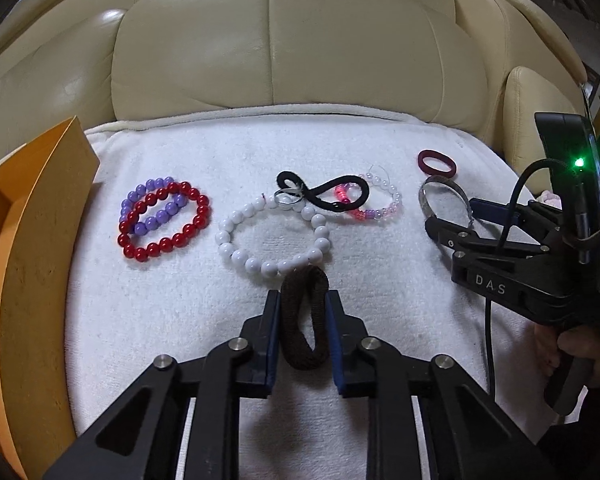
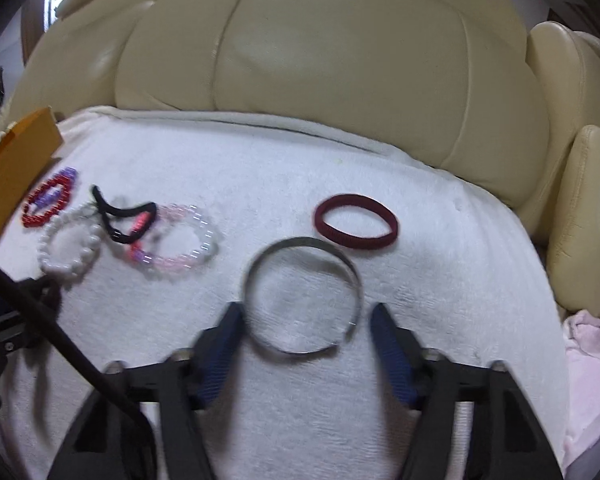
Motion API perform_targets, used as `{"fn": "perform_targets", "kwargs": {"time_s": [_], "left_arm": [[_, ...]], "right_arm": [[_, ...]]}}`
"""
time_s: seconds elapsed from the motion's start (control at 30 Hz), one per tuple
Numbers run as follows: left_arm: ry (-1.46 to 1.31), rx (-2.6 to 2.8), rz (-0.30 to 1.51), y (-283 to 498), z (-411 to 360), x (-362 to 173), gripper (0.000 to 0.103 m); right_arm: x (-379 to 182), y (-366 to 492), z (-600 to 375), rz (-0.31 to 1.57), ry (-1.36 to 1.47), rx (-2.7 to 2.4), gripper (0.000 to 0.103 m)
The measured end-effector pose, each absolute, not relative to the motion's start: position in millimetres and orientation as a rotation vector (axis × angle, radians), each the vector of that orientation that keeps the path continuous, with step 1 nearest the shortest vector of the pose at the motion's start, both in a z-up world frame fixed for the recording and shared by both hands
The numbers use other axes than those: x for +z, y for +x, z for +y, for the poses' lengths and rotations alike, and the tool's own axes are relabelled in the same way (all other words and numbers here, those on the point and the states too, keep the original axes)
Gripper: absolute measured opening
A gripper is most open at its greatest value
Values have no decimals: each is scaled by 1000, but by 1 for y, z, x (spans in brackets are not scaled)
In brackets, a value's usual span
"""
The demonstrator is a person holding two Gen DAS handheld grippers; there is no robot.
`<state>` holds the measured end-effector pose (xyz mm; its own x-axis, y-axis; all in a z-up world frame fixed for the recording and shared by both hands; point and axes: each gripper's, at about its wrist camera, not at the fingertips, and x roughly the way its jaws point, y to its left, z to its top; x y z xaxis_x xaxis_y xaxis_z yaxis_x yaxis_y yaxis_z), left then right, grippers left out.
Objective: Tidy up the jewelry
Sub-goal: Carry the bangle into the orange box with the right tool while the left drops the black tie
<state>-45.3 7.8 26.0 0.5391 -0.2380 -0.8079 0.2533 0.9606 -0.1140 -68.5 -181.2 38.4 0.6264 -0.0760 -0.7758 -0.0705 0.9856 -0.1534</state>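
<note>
My left gripper (image 1: 302,304) is shut on a brown hair tie (image 1: 304,278), squeezed upright between the blue pads just in front of the white bead bracelet (image 1: 236,256). My right gripper (image 2: 306,316) is open around a silver bangle (image 2: 300,242) that lies flat on the white towel (image 2: 440,280). Its left pad is at the bangle's rim and its right pad stands a little clear. Just beyond the bangle lies a maroon hair tie (image 2: 390,224). In the left wrist view the right gripper (image 1: 452,214) shows at the right, at the bangle (image 1: 440,180).
Red (image 1: 166,244) and purple (image 1: 140,190) bead bracelets overlap at the left. A black hair tie (image 1: 320,192), a small silver ring (image 1: 288,200) and a pink bead bracelet (image 1: 392,208) lie mid-towel. An orange box (image 1: 28,260) stands at the left edge, a cream sofa back (image 1: 276,40) behind.
</note>
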Motion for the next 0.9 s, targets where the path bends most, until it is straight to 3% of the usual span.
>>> {"fn": "perform_targets", "kwargs": {"time_s": [0.53,0.9], "left_arm": [[-32,-308,880,-76,45,59,17],[-118,-163,723,-85,104,100,17]], "right_arm": [[83,-100,-191,779,7,43,59],[103,-122,-135,690,10,195,59]]}}
